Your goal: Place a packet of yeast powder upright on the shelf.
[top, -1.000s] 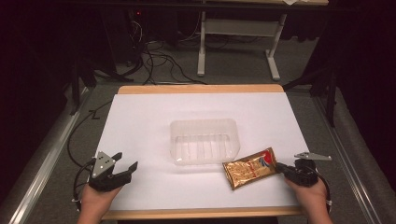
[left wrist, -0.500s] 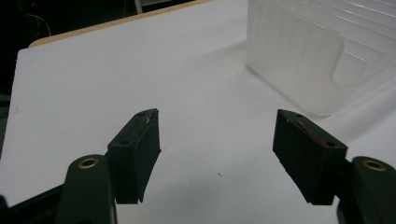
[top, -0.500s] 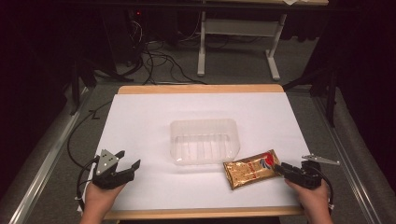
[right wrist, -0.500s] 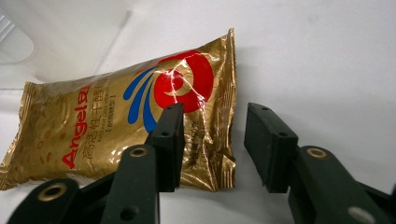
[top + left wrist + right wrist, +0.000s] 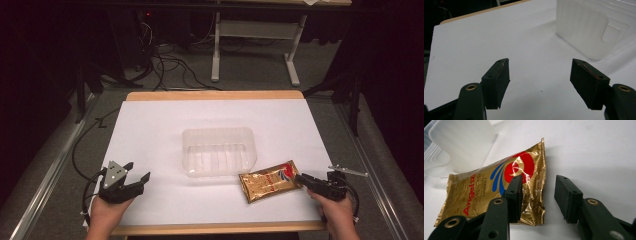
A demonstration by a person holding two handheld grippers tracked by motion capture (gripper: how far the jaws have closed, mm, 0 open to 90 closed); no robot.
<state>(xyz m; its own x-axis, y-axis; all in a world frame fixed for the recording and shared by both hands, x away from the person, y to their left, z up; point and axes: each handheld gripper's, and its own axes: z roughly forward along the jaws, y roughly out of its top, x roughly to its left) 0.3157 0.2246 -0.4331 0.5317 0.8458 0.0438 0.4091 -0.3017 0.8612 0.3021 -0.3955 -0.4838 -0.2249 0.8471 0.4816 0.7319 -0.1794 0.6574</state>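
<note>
At the near right edge of the white-covered worktop (image 5: 165, 125), the right tool (image 5: 301, 178) lies low with its black jaws spread. They have just been opening, and the near end of the flat, crinkled gold foil packet (image 5: 269, 181) sits under and beside one jaw rather than pinched between the pads. In the right gripper view that jaw overlaps the packet's (image 5: 489, 187) sealed edge while the other stands over bare white cover, so the packet looks released and resting on its own weight.

At the near left, the left tool (image 5: 134, 179) hovers with its jaws wide and nothing between them, probably parked out of the way.

The packet lies flat at a slant, printed with a red swirl, blue streaks and red lettering, its skin wrinkled and glossy. Its far left corner comes just beside the clear plastic rectangular tub (image 5: 219, 151), which stands open and empty mid-worktop, likely the packet's destination.
</note>
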